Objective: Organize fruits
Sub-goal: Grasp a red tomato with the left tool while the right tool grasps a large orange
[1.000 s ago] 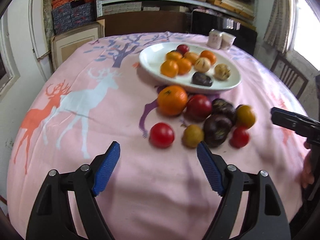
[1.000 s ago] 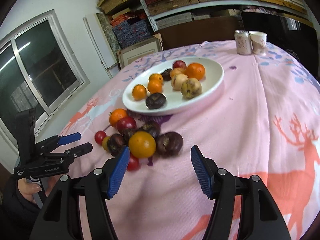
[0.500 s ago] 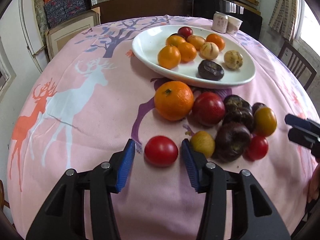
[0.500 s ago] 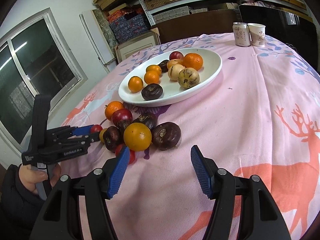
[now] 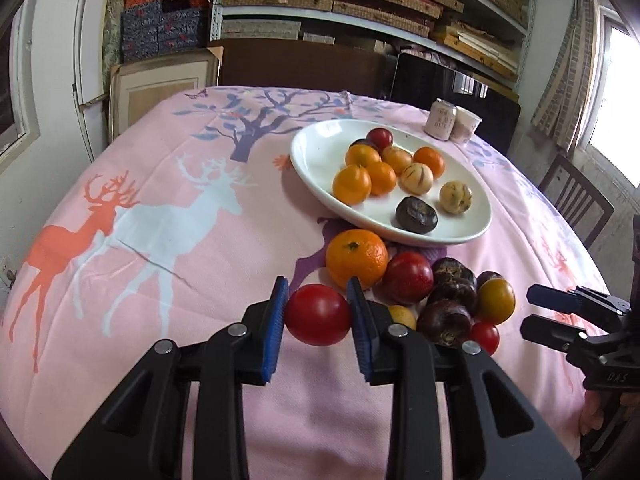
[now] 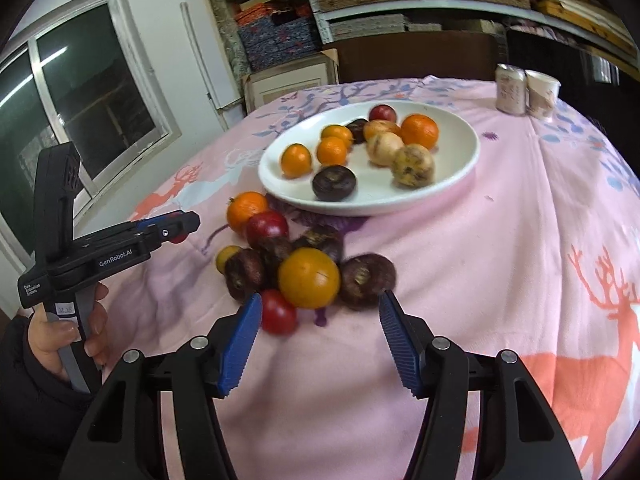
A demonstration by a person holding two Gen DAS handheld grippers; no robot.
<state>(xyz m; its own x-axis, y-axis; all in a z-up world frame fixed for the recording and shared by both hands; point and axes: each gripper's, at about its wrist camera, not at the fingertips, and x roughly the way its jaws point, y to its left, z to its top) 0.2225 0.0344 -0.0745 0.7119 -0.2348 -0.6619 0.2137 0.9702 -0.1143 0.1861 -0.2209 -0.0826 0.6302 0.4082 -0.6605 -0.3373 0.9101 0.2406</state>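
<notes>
right claw [image 6: 320,340] agape | fruit pile [image 6: 308,276] ahead | plate [image 6: 460,160] behind

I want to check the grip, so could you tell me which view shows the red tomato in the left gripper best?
The left wrist view: the red tomato sits whole between the left gripper's pads. The right wrist view shows only a red sliver behind the fingers.

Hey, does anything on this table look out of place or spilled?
Nothing spilled or damaged. A cluster of loose fruit sits on the pink deer-print tablecloth beside the white oval plate instead of on it.
</notes>
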